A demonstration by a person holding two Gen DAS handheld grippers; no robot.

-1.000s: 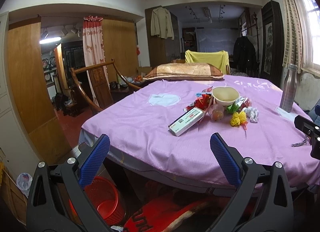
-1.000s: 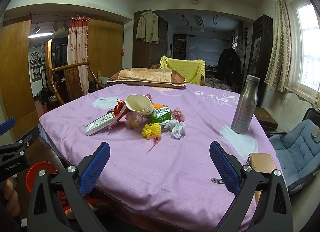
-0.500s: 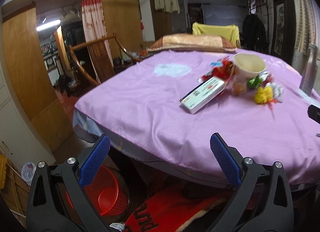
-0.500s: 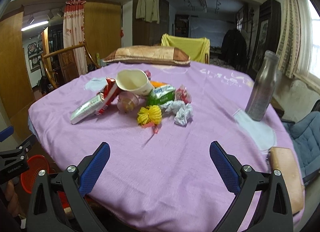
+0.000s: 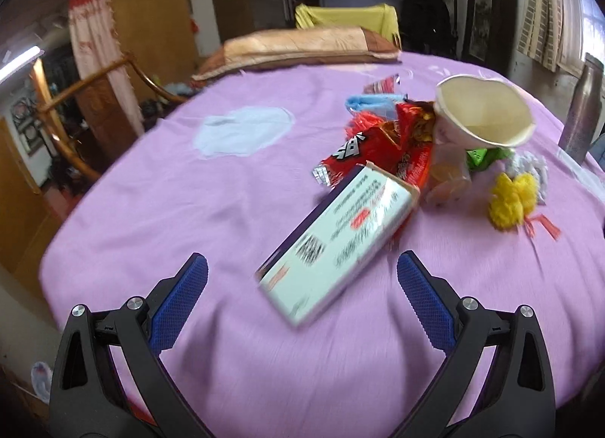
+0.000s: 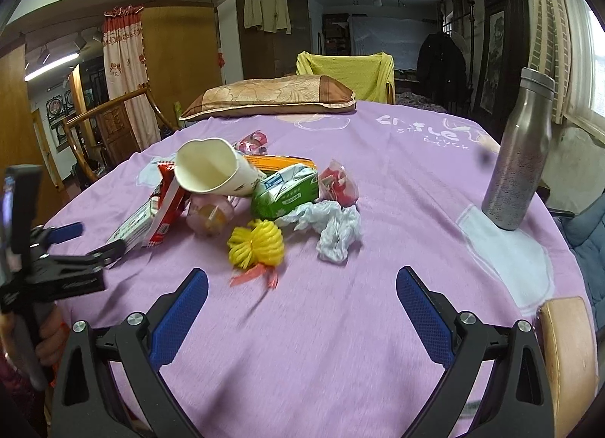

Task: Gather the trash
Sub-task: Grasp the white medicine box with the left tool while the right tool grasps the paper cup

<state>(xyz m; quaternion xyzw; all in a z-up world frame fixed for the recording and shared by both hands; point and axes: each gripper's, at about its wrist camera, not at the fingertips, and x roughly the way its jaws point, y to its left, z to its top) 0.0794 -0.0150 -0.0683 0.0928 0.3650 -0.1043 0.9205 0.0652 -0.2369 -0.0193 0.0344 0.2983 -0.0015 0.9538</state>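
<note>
While the left gripper (image 5: 302, 268) hangs low over the purple tablecloth (image 5: 170, 203) with its blue-padded fingers (image 5: 177, 296) spread wide and nothing between them, a long white cardboard box with printed text (image 5: 336, 245) lies flat just ahead of the gap, its near end between the two fingertips' lines and its far end angled toward the right finger's side. Beyond that far end sits a crumpled red snack wrapper (image 5: 382, 147), touching the box, and further right a cream paper cup tipped on its side (image 5: 480, 116) rests on the pile. A yellow ribbon pompom (image 5: 512, 200) lies ahead of the right finger.

The right gripper (image 6: 302, 283) is likewise released, empty, over the same cloth. Ahead of its left finger lies the pompom (image 6: 257, 245), with a crumpled white tissue (image 6: 332, 226) just beside it nearer the gap's centre, and a green and white carton (image 6: 287, 188) behind both. Far beyond the right finger a tall steel bottle (image 6: 520, 158) stands upright, well apart from the rubbish.
</note>
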